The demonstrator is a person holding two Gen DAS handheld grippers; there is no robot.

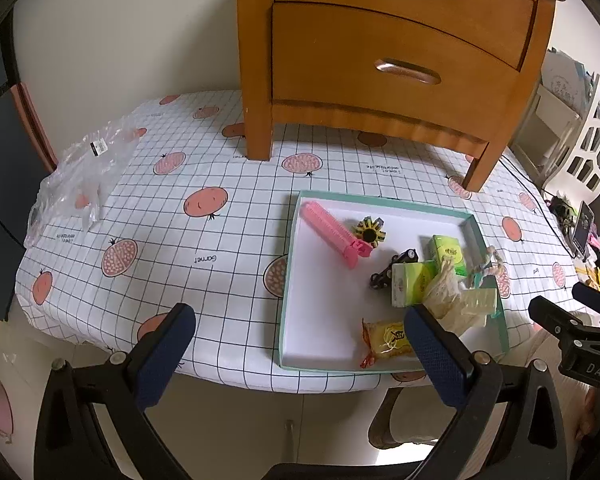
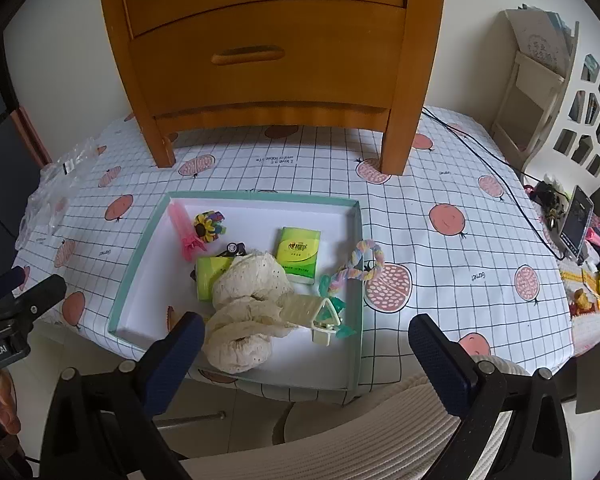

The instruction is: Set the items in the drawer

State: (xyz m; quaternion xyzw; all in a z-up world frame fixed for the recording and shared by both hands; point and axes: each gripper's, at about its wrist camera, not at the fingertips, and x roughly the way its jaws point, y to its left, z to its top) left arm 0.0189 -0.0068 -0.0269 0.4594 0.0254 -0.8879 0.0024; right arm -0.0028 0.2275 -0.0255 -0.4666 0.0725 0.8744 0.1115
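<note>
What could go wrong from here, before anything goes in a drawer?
1. Both drawers look shut; one must probably be opened before any item is carried over.
2. The lace cloth lies over a green pack and against the toy house, so a grab may drag neighbours.
3. The pastel rope hangs over the tray rim and could snag.

I see a tablecloth (image 2: 440, 168) with black squares and pink fruit pictures on it. A crinkly clear plastic bag (image 1: 80, 176) lies on its left side, well apart from everything else. A thin black cable (image 2: 500, 184) runs across the cloth on the right. It goes to a small dark screen (image 2: 578, 220) that stands tilted beside a messy pile of little colourful things. Behind that I see a white shelf (image 2: 536, 92) and a white rack with holes (image 2: 588, 120) against the wall.
</note>
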